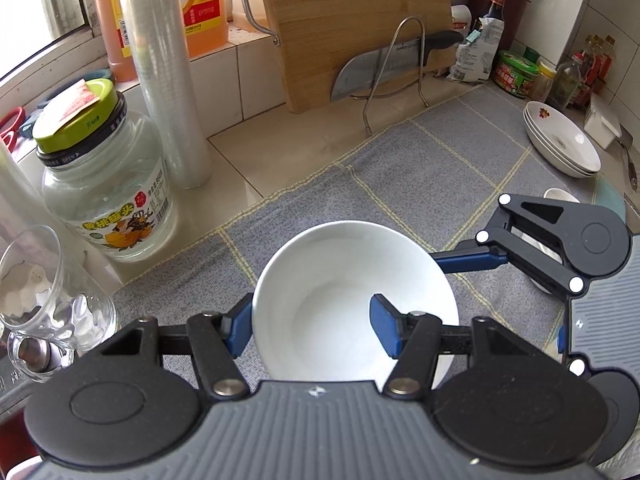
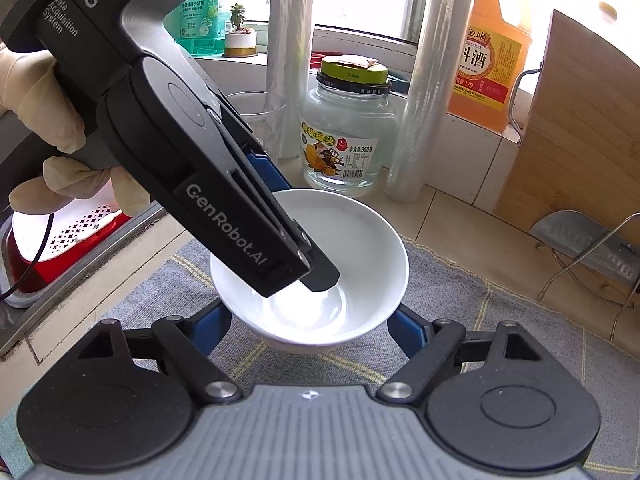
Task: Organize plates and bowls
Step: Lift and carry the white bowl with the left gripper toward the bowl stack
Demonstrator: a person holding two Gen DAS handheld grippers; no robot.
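Both grippers are gripping one white bowl (image 1: pixel 344 300).
Left gripper (image 1: pixel 314 326) is pinching its rim; right gripper (image 2: pixel 308 330) is clamping its sides.

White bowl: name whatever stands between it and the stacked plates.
Only the right gripper, flanking the white bowl on that side; past it, bare mat up to the stacked plates.

Jar (image 1: pixel 108 184) left of bowl (image 1: pixel 340 280)
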